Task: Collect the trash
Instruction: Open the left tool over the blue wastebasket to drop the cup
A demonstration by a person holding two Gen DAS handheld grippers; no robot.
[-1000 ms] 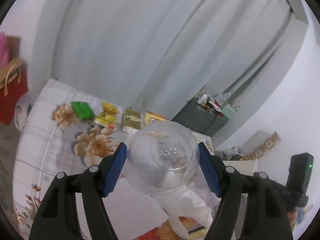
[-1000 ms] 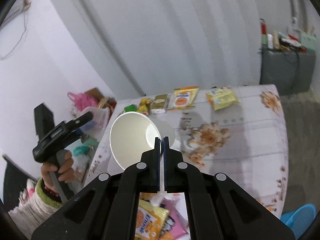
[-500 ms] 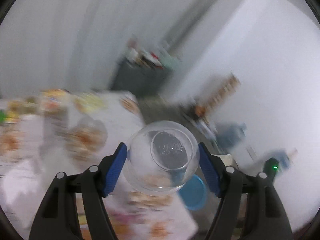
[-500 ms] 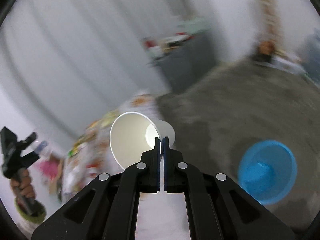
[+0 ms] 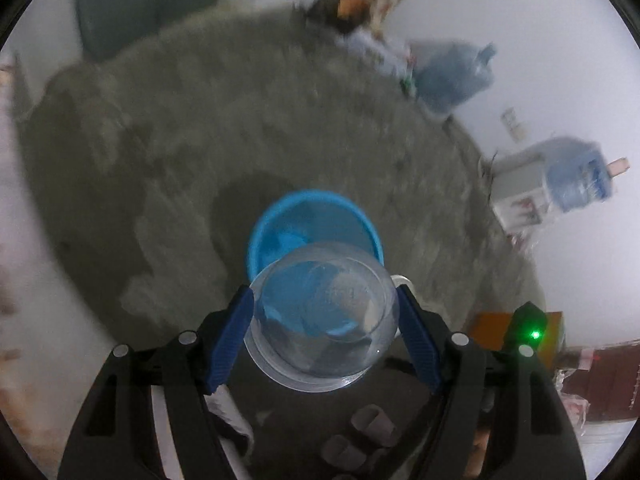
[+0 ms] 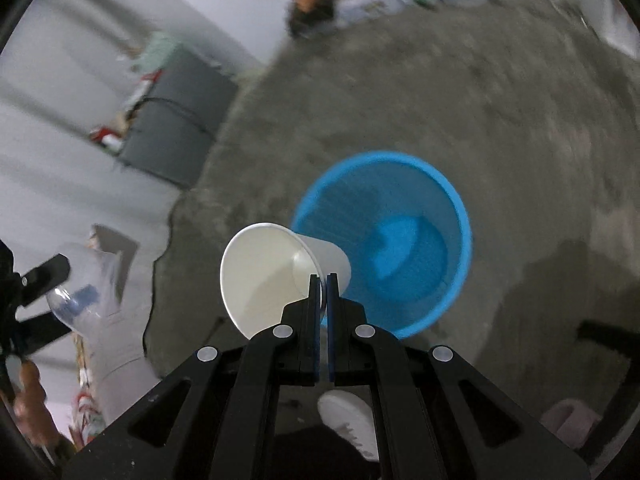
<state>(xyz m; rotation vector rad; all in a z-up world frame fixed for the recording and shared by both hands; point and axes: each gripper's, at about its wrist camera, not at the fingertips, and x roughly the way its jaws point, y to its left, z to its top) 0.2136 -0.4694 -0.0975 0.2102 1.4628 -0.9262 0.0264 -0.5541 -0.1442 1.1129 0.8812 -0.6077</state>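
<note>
A round blue bin (image 6: pixel 384 240) stands on the grey floor (image 6: pixel 500 120). To drop cleanly, centre each cup over its mouth before releasing. The left hand-held gripper (image 5: pixel 325 322), jaws wide, clamps a clear plastic cup (image 5: pixel 322 316); the right hand-held gripper (image 6: pixel 323 280), nearly closed, pinches a white paper cup's (image 6: pixel 272 276) rim.

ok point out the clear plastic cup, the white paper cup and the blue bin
clear plastic cup (image 5: pixel 324 320): left wrist view, its transparent wall
white paper cup (image 6: pixel 260 276): right wrist view, inside wall near the mouth
blue bin (image 6: pixel 460 240): right wrist view, its rim
</note>
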